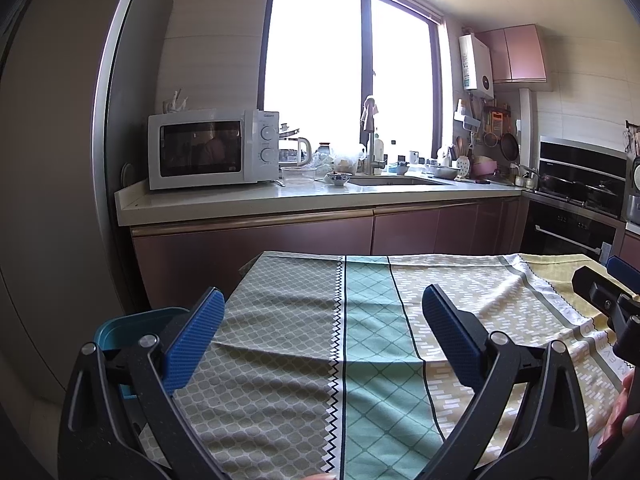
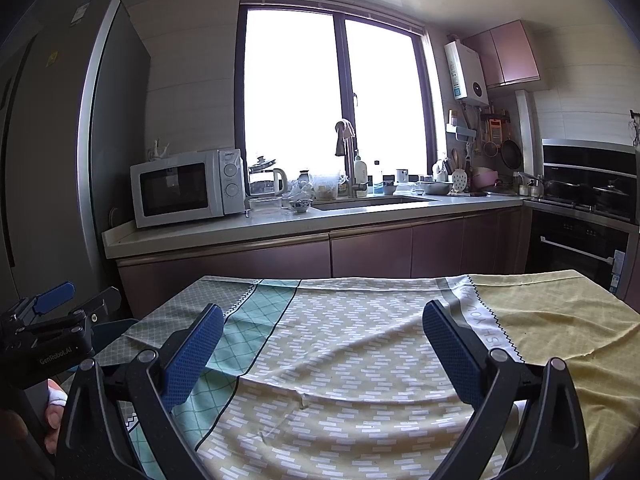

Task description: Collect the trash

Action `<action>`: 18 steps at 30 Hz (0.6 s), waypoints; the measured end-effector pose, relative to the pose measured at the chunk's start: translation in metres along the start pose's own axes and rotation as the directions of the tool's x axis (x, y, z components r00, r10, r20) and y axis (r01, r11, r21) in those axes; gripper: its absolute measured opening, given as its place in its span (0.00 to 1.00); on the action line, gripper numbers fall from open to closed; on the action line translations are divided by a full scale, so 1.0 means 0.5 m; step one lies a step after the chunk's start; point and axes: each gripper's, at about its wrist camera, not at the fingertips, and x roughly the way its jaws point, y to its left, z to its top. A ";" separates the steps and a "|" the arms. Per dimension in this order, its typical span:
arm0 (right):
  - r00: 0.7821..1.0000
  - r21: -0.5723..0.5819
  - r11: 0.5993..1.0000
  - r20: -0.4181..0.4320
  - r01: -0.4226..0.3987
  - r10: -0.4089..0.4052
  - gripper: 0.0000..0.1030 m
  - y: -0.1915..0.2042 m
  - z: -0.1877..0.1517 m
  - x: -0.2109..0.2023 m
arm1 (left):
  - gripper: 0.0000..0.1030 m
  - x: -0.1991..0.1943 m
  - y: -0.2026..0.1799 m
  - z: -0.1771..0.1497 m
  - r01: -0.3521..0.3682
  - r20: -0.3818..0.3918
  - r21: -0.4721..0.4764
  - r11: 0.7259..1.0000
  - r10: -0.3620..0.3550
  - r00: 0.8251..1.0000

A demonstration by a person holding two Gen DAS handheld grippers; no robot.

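Note:
My left gripper (image 1: 322, 300) is open and empty above the patterned tablecloth (image 1: 360, 340), its blue pads wide apart. My right gripper (image 2: 322, 316) is open and empty over the same cloth (image 2: 360, 360), to the right of the left one. A teal bin (image 1: 132, 328) stands by the table's left edge, just behind my left finger; its dark rim (image 2: 114, 326) shows in the right wrist view. No trash shows on the cloth in either view. The right gripper's body (image 1: 604, 296) shows at the right edge of the left wrist view, and the left gripper's body (image 2: 52, 320) at the left edge of the right wrist view.
Beyond the table runs a kitchen counter (image 1: 240, 200) with a white microwave (image 1: 208, 148), a kettle, bowls and a sink (image 1: 396, 181) under a bright window. A tall fridge (image 1: 52, 160) stands at the left. A stove and oven (image 1: 576, 200) stand at the right.

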 end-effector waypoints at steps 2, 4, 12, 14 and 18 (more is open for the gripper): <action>1.000 0.001 1.000 0.003 0.001 -0.001 0.94 -0.001 0.000 -0.001 | 0.95 0.000 0.002 0.003 0.000 0.001 -0.001 1.000 0.000 1.000; 1.000 0.002 1.000 0.003 0.003 -0.003 0.94 -0.001 -0.001 -0.002 | 0.95 0.001 0.001 0.003 0.001 -0.001 0.000 1.000 -0.001 1.000; 1.000 0.002 1.000 0.003 0.007 -0.007 0.94 -0.001 0.000 -0.005 | 0.95 0.003 -0.004 0.002 0.004 -0.002 0.000 1.000 -0.004 1.000; 1.000 0.003 1.000 0.003 0.009 -0.009 0.94 -0.001 0.000 -0.006 | 0.95 0.003 -0.004 0.004 0.006 -0.002 0.000 1.000 -0.006 1.000; 1.000 0.004 1.000 0.005 0.011 -0.011 0.94 -0.003 0.000 -0.007 | 0.95 0.005 -0.008 0.002 0.007 -0.003 0.001 1.000 -0.007 1.000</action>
